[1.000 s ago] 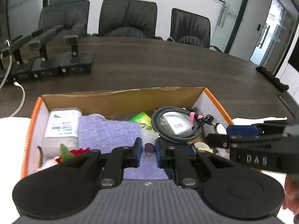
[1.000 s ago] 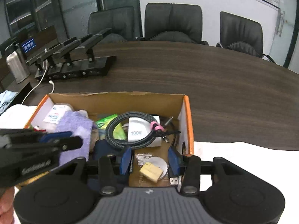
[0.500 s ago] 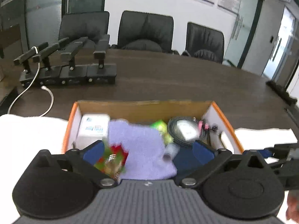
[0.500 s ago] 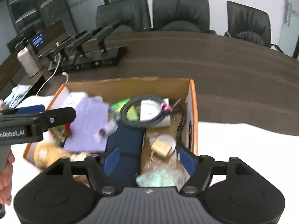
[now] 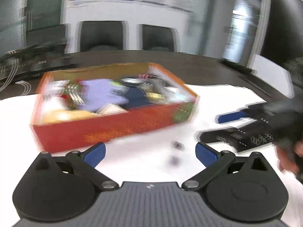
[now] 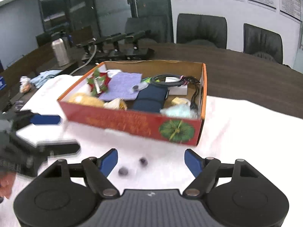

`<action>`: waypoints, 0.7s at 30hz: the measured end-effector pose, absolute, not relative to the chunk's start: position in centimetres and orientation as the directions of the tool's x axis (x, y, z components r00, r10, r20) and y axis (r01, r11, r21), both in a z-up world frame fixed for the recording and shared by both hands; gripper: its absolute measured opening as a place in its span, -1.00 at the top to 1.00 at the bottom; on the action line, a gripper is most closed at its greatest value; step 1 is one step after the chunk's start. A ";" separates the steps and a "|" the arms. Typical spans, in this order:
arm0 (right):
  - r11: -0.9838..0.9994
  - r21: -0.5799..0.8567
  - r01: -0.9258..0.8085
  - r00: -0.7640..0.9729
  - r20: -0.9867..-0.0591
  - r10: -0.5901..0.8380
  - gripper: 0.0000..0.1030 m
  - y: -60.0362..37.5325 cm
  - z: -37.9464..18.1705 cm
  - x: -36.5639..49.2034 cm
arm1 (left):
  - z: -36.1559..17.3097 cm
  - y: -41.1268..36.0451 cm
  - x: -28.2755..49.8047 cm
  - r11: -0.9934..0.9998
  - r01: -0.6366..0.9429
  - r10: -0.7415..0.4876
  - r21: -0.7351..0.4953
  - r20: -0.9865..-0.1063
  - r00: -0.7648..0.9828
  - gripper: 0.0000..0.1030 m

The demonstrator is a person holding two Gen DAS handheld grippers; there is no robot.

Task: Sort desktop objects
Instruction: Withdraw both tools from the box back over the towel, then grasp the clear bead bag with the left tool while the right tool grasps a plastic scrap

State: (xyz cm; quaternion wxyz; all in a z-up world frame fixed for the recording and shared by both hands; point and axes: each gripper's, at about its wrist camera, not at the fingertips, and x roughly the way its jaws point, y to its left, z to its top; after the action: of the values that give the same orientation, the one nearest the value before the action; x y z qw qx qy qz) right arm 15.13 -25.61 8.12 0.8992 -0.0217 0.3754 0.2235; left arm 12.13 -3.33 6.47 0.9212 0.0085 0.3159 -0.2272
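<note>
Behind your red box [image 6: 132,122] the dark tabletop [image 6: 246,75] holds a row of black stands [image 6: 121,45] and a silver bottle [image 6: 60,52], with black chairs [image 6: 201,31] at the far side. Some crumpled bits lie on the far left by the white cloth [image 6: 246,141] that the box sits on.

The box is full: a purple cloth [image 6: 123,86], a coiled black cable [image 6: 168,81], a dark blue pouch [image 6: 150,99], a red and green bow [image 6: 98,82] and a yellow soft thing [image 6: 85,99].

Your right tool [image 6: 151,159] is in front of the box, not touching it. Its blue fingers have just been opening and stand apart with nothing gripped. Two small dark round things [image 6: 143,160] lie on the white cloth between them.

Your left tool [image 5: 149,153] is also in front of the box, wide apart and holding nothing. The same small dark things [image 5: 177,145] lie between its fingers, but that view is blurry. Each tool shows at the side of the other's view
</note>
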 end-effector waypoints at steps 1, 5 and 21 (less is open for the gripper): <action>0.897 0.144 -0.418 0.610 -0.687 0.395 -0.37 -25.8 7.7 14.9 | 5.8 -4.0 11.9 0.871 0.476 -0.452 -0.124 -0.583 0.675 -1.00; 0.905 0.220 -0.364 0.567 -0.719 0.402 -0.04 -26.5 5.7 15.5 | 3.6 -6.5 12.7 0.840 0.542 -0.449 -0.019 -0.585 0.675 -0.61; 0.907 0.278 -0.317 0.509 -0.757 0.410 0.57 -21.7 3.1 20.1 | 1.9 -4.0 13.7 0.830 0.558 -0.453 -0.018 -0.605 0.655 0.60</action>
State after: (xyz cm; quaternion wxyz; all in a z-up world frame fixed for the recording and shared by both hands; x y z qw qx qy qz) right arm 20.08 -21.67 3.13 0.8670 0.0517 0.4491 0.2095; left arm 13.66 -3.98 1.90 0.9056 0.0852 0.3078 -0.2791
